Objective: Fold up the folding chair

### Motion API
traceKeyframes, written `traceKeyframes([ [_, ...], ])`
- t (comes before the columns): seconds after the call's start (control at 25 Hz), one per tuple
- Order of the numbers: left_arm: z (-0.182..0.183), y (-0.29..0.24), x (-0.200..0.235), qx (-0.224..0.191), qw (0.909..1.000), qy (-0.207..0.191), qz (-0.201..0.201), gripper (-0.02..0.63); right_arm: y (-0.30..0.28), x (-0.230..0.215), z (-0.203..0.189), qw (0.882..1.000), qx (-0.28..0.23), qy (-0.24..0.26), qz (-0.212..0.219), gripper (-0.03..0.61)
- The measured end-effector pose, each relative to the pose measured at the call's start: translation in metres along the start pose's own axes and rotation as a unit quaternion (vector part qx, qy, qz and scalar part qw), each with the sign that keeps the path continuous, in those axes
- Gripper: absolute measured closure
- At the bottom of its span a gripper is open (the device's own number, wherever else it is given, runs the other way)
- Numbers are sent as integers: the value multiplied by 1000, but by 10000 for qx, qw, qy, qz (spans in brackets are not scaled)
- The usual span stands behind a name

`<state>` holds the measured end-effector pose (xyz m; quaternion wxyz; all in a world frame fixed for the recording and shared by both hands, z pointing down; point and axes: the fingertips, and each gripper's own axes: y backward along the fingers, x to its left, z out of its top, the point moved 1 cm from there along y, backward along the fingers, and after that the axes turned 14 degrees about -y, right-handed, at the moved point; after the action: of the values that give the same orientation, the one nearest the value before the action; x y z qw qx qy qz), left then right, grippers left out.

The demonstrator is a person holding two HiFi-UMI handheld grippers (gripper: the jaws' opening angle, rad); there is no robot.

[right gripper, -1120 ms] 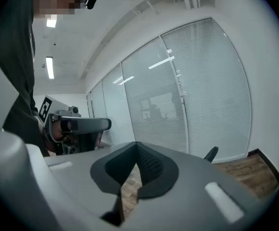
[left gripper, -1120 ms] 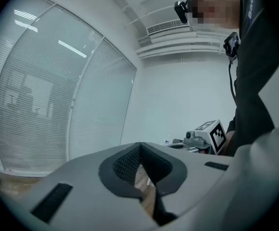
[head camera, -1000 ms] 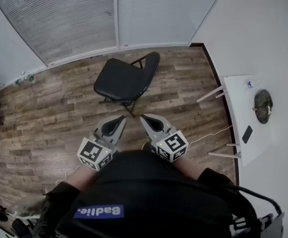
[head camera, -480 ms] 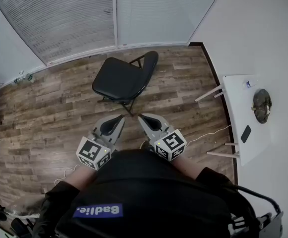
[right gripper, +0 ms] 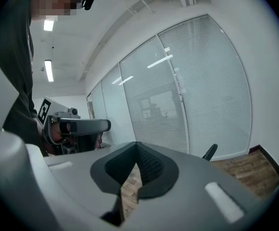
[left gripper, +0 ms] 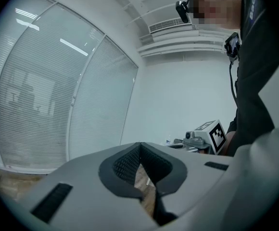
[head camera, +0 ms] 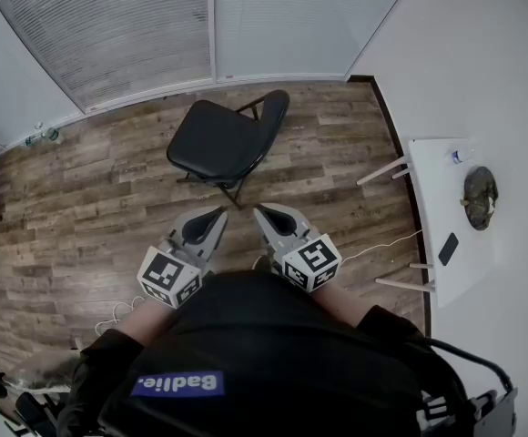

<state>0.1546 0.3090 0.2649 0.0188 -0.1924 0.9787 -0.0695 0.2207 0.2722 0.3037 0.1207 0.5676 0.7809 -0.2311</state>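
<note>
At the far left, where the glass wall with slatted blinds (head camera: 109, 44) meets the brown wood-plank floor (head camera: 82, 208), a few small objects sit against the base; they are too small to identify. Nearer, the grey left gripper (head camera: 218, 215), with its black-and-white marker cube, is held out in front of the person's black-clad torso (head camera: 264, 353). In the left gripper view its dark ribbed pads are pressed tip to tip with nothing between them.

Just right of it and farther off, the black metal-framed folding chair (head camera: 223, 144) stands unfolded on the floor in front of the glass wall. Its padded seat is level and its backrest is on the right side. Neither gripper touches it.

The grey right gripper (head camera: 260, 213) is held beside the left one, their tips near each other. The right gripper view shows its pads also closed against each other, holding nothing.

A thin white cable (head camera: 387, 244) trails across the floor toward the white table (head camera: 432, 198) against the right wall. On the table lie a small clear bottle (head camera: 461, 156), a dark rounded object (head camera: 480, 197) and a flat black phone (head camera: 448, 248).
</note>
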Motion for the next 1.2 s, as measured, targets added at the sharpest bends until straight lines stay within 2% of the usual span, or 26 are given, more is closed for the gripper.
traceKeyframes([
  [0.64,-6,-49,-13,81,9986,176,486,609,19,-68,8,9997,140,-152,99,578],
  [0.88,-11,-50,23,55,9973,298,671,609,-4,-79,9,9995,250,-156,79,578],
  [1.04,-18,-52,59,44,9981,368,485,609,-40,-81,16,9995,268,-157,-81,578],
  [1.2,-17,-52,107,21,9992,276,288,609,-80,-80,25,9991,267,-137,-283,578],
])
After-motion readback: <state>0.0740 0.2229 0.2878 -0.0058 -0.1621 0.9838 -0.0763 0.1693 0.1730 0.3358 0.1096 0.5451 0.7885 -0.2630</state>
